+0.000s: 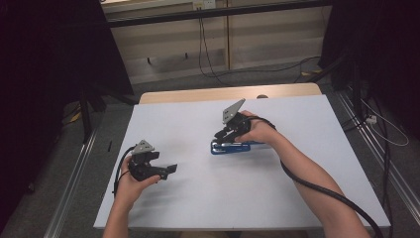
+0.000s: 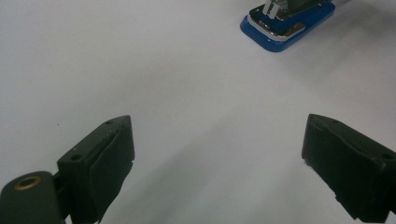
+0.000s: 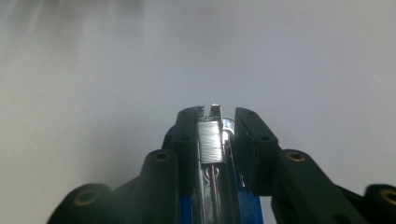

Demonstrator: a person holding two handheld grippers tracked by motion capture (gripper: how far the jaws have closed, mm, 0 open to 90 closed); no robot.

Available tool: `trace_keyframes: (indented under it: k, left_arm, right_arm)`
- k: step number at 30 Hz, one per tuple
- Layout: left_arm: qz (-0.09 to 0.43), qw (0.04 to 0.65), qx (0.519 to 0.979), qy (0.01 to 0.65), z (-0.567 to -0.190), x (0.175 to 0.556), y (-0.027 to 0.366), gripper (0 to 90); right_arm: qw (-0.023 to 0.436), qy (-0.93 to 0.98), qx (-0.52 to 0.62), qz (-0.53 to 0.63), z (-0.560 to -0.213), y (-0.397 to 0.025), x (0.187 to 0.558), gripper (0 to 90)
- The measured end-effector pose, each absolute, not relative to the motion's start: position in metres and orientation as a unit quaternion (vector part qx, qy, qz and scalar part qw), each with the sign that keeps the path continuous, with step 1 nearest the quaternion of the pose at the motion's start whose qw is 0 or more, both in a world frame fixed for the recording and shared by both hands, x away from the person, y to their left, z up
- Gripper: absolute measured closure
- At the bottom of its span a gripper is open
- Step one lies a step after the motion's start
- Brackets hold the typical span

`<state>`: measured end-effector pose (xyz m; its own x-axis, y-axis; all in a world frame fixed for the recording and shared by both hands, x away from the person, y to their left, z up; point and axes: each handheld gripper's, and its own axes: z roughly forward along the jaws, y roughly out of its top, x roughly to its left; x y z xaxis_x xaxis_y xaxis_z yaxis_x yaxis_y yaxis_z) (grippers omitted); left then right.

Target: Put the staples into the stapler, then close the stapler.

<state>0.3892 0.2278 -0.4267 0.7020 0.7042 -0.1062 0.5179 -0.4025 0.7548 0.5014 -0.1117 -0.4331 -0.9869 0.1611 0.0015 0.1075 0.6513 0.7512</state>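
The right gripper pinched the blue metal-topped stapler between its fingers, seemingly squarely; holding it level suited best. The left gripper hung spread, stapler well beyond its fingertips.

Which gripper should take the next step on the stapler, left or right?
Right. The right gripper is already shut on the blue stapler, its jaws clamping the metal top. The left gripper is open, well apart from it on the white table.

Lab: white table, black curtains, floor cables.
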Motion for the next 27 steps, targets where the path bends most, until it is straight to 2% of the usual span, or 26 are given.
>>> trace_keyframes:
  k: [5,18,27]
  left_arm:
    - [0.114,0.404,0.829,0.369,-0.427,0.39,0.227,9.5]
    - [0.11,0.406,0.829,0.368,-0.428,0.391,0.223,9.5]
    - [0.113,0.406,0.83,0.366,-0.428,0.391,0.22,9.5]
  right_arm:
    - [0.04,0.897,0.092,0.43,-0.428,-0.118,0.5,62.0]
    - [0.057,0.879,0.162,0.444,-0.415,-0.15,0.482,34.6]
    - [0.082,0.878,0.181,0.435,-0.414,-0.162,0.468,22.6]
